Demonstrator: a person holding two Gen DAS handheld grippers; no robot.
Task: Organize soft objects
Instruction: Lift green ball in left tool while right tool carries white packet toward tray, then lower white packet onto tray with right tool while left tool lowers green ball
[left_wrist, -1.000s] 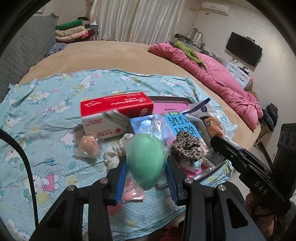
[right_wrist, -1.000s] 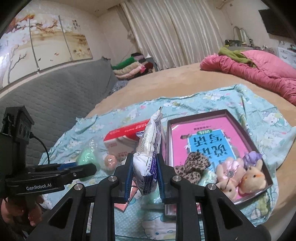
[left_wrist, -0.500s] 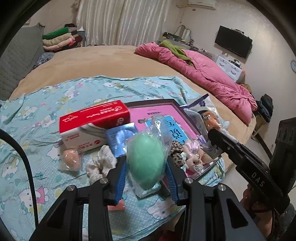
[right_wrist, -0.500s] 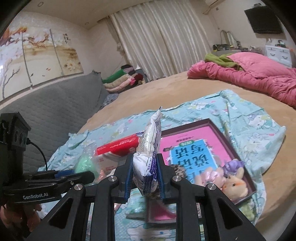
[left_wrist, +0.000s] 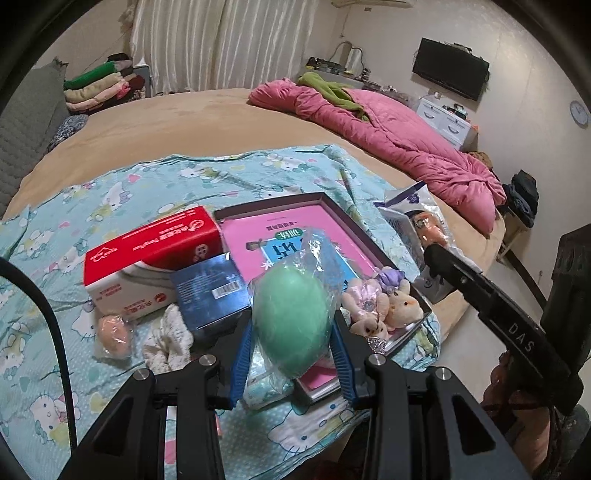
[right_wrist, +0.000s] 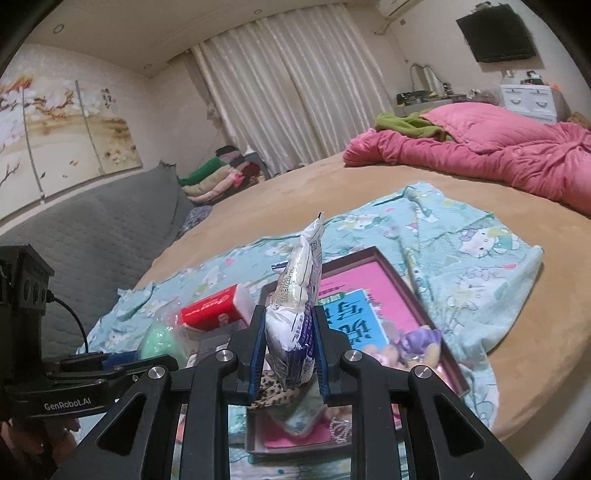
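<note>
My left gripper (left_wrist: 291, 328) is shut on a green sponge egg in clear wrap (left_wrist: 290, 317), held above the blue Hello Kitty cloth (left_wrist: 155, 184). My right gripper (right_wrist: 290, 350) is shut on a white and blue soft packet (right_wrist: 295, 325), held upright above the dark-rimmed tray (right_wrist: 417, 291). The tray (left_wrist: 354, 218) holds a pink book and small plush toys (left_wrist: 384, 306). A peach sponge egg (left_wrist: 112, 330) and a white scrunchie (left_wrist: 166, 338) lie on the cloth. A leopard scrunchie (right_wrist: 273, 395) shows below the packet.
A red and white tissue box (left_wrist: 147, 254) and a dark blue box (left_wrist: 210, 288) stand left of the tray. A pink quilt (left_wrist: 399, 140) lies at the far right of the bed. Folded clothes (left_wrist: 99, 88) are stacked at the back. The bed edge is near.
Both grippers have risen and pulled back from the cloth with their loads. The view has swung right, so the tray and plush toys show more fully in the left wrist view.
</note>
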